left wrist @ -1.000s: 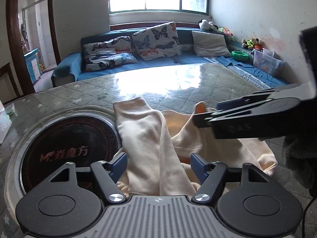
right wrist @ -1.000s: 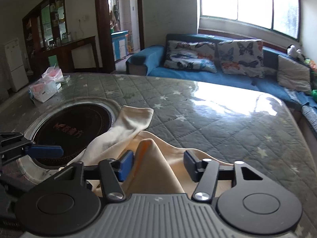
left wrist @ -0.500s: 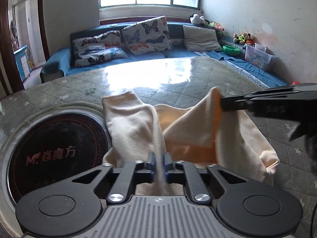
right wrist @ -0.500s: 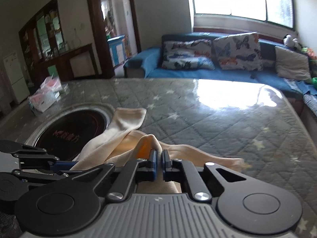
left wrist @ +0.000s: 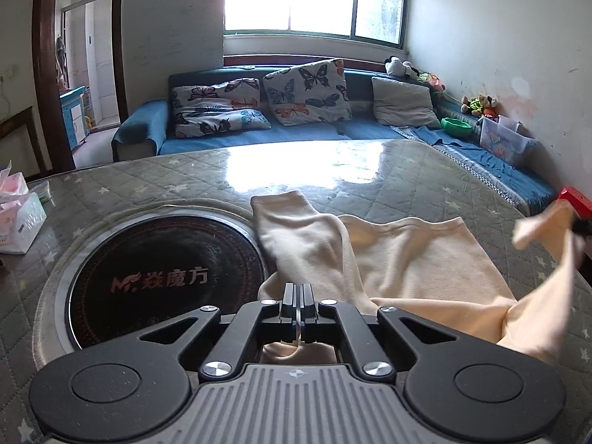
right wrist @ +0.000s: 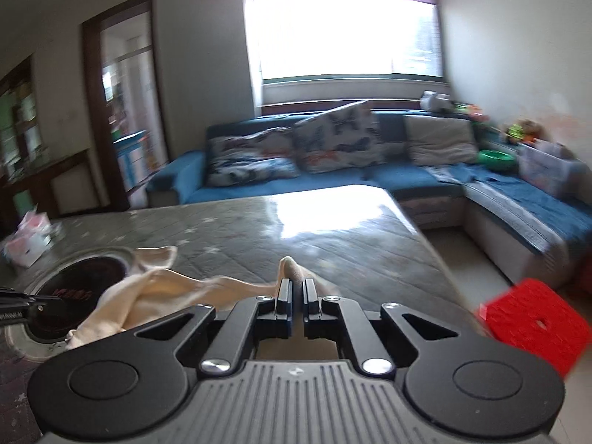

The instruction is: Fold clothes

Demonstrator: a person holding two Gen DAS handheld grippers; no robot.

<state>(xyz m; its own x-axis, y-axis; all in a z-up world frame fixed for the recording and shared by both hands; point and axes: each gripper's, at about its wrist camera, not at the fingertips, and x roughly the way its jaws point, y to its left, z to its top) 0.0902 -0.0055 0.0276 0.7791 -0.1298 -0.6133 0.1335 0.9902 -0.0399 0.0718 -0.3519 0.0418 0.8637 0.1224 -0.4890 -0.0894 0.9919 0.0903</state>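
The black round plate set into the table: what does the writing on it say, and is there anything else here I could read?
"M" logo, then "焱魔方": red print on the black round plate in the table, left wrist view.
Same print, right wrist view: too blurred to read.
Tissue pack at the table's left edge: print too small to read.
Nothing else readable.

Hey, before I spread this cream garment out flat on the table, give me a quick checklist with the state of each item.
1. Left gripper shut on the cream garment: ok.
2. Right gripper shut on the garment, cloth showing between its fingers: ok.
3. Cloth drawn tight between the two grips: not ok, it sags in folds.
4. Sleeve flat: not ok, it lies bunched beside the round black burner.
5. Bare quilted table ahead to lay it on: ok.
6. Tissue pack clear of the garment: ok, it sits at the far left edge.
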